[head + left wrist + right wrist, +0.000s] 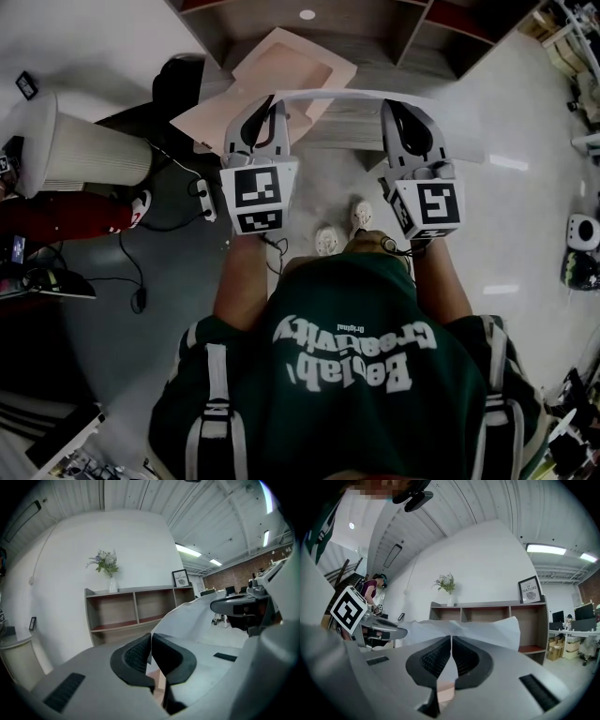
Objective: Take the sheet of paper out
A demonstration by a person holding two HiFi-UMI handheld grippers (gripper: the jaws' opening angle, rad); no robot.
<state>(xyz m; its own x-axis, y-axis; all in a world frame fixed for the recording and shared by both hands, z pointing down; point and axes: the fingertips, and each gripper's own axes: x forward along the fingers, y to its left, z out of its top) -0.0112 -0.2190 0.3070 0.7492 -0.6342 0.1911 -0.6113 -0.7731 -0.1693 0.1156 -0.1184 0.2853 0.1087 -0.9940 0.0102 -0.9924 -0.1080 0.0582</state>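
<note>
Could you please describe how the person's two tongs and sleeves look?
Both the left tongs and the right tongs have pale grey, rounded shells with black ribbed pads. Each carries a white cube printed with black square markers. The person wears a dark green short-sleeved shirt with white lettering and white shoulder stripes.

The left forearm (239, 281) and right forearm (441, 272) reach forward side by side, carrying their tongs roughly level. The left tongs (266, 105) and right tongs (405, 108) each have their jaws pressed together, pinching the sheet of paper (487, 627).
</note>
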